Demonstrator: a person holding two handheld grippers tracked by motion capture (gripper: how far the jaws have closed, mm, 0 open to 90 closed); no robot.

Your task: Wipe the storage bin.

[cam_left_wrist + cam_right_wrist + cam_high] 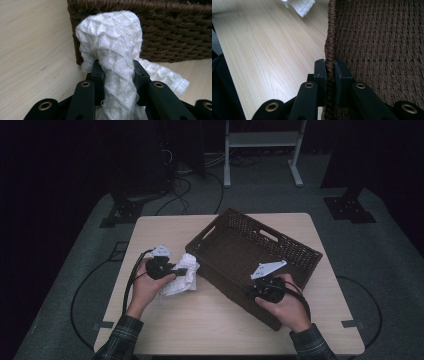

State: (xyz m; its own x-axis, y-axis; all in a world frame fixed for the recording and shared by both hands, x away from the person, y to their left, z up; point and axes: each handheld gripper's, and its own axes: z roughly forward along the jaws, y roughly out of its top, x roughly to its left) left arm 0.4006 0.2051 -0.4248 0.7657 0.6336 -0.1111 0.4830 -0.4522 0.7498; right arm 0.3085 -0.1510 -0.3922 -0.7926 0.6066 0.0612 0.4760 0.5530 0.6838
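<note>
A white waffle-textured cloth [181, 276] lies crumpled on the wooden table [200, 320], just left of a dark brown woven basket [235, 245]. My left gripper [183, 271] is shut on the cloth; in the left gripper view a bunched fold of the cloth [112, 50] rises between the two black jaws, with the basket wall [175, 35] right behind it. My right gripper [251, 292] is shut on the basket's near rim [330, 50]; the rim runs straight up between its jaws, with the basket's woven inside [382, 50] to the right.
The basket sits diagonally across the middle and right of the table. Bare tabletop lies in front of both hands and at the far left. Beyond the table are cables [185, 190] on the floor and a white frame [262, 150].
</note>
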